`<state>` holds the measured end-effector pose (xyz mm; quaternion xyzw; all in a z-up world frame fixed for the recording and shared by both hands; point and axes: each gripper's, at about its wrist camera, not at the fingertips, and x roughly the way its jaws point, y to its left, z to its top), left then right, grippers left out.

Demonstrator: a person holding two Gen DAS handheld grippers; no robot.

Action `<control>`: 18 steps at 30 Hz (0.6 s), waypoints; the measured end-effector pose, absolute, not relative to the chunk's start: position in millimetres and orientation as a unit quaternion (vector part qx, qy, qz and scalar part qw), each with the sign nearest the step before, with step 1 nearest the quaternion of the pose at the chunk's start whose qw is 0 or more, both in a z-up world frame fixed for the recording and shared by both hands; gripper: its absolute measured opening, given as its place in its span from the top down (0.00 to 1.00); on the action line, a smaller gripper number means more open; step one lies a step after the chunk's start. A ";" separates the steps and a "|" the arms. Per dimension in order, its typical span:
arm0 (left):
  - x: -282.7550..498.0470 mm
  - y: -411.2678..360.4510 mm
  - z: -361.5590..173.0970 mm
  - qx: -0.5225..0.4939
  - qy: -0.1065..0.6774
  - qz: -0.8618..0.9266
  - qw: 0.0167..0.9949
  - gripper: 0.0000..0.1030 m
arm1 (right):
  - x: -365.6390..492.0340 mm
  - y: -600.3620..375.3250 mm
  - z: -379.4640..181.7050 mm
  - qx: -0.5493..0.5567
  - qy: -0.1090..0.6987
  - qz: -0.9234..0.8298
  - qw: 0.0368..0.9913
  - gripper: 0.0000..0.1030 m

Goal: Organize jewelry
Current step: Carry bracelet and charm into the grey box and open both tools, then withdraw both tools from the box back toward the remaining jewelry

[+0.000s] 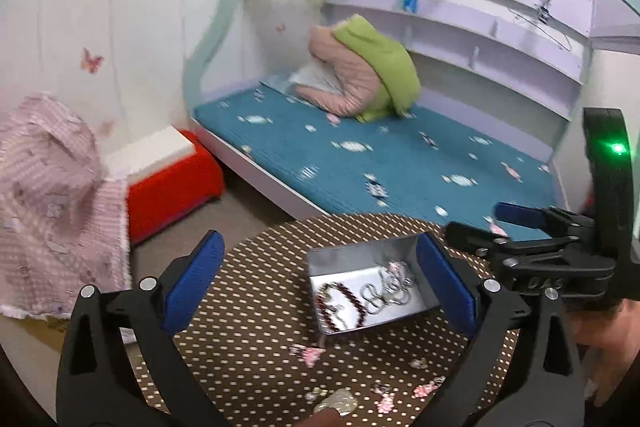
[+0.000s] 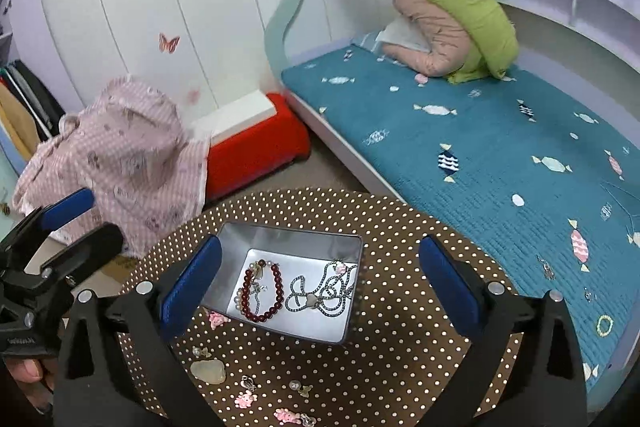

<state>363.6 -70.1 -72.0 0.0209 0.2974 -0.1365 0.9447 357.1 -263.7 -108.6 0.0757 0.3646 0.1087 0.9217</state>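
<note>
Dotted table point(image 2: 400, 307) | tin point(image 2: 256, 239) of jewelry — between right gripper point(image 2: 320, 283) jaws | both jaws open — left gripper point(image 1: 320, 279) empty.

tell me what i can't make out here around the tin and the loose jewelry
- Left wrist view: jewelry in the tin is motion-blurred; the left tongs finger covers its right wall.
- Right wrist view: the right tongs finger hides the tin's near-left corner.
- Small charms are too tiny to identify; some run under the tongs' arms at the bottom edge.
- Pale stone: material unclear.
</note>
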 end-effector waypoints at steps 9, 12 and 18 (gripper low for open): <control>307.4 -48.3 -38.3 0.025 0.225 -0.095 0.969 0.05 | 307.8 -273.1 -65.2 0.080 0.298 0.087 0.947 0.08; 283.5 -41.4 -28.6 0.028 0.201 -0.083 0.976 0.05 | 283.4 -275.6 -50.9 0.083 0.269 0.085 0.956 0.08; 243.3 -29.3 -14.7 0.014 0.178 -0.075 0.981 0.05 | 227.6 -277.9 -30.8 0.082 0.213 0.070 0.971 0.08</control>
